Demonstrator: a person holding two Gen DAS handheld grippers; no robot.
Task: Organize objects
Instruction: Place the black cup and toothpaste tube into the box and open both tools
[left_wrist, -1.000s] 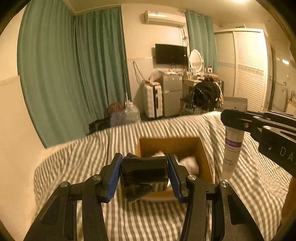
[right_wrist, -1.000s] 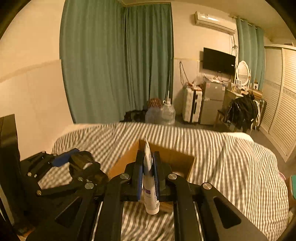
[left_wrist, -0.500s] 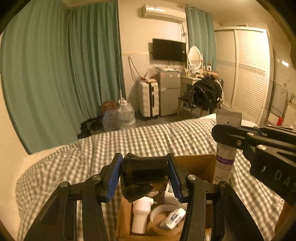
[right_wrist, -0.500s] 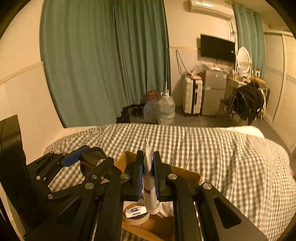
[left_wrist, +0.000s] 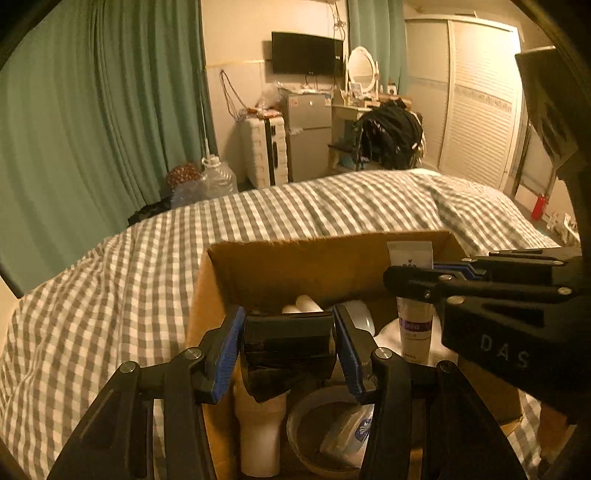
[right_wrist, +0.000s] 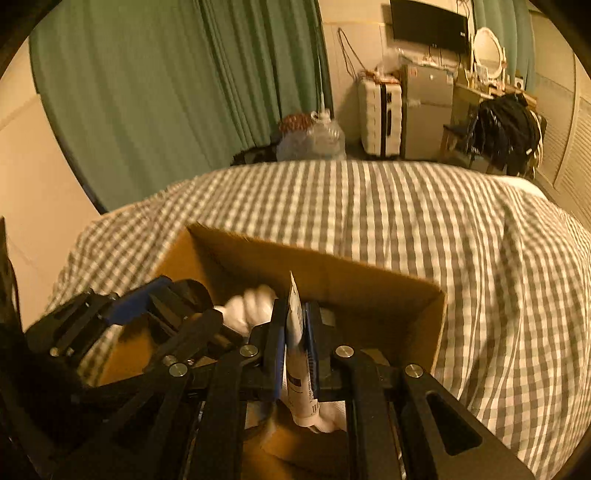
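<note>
Cardboard box (left_wrist: 258, 266) sits open on the checked bedspread (left_wrist: 110, 295), right under both tools, and both come in loaded. The left gripper (left_wrist: 288, 345) has its blue-padded fingers clamped on a dark, glossy black object (left_wrist: 286, 347), hanging over the near left part of the box. The right gripper (right_wrist: 295, 354) pinches a white tube (right_wrist: 295, 350) flat between its jaws, cap end down, over the box's right side, already below the rim line as the left camera sees it.

This looks like the drop-off step: two items carried over, neither let go yet. Inside there is a crowd: a pale cylindrical bottle (left_wrist: 258, 435) standing near left, a roll of tape (left_wrist: 314, 435) beside it with a small white packet (left_wrist: 351, 432) lying in its ring, and white rounded things toward the far wall that are too dim to name.

Next move, as I judge it: lower each item into a free gap, then open the fingers. The tube is slim and should slide down easily on the right; the black piece is bulkier and hangs right above the bottle, so it may want a nudge farther in before release.

Writing: the tube shows a purple band with print too small to read, and a small dark mark near its crimped top. The right tool's body carries the raised letters "DAS", cut off at the frame edge.
</note>
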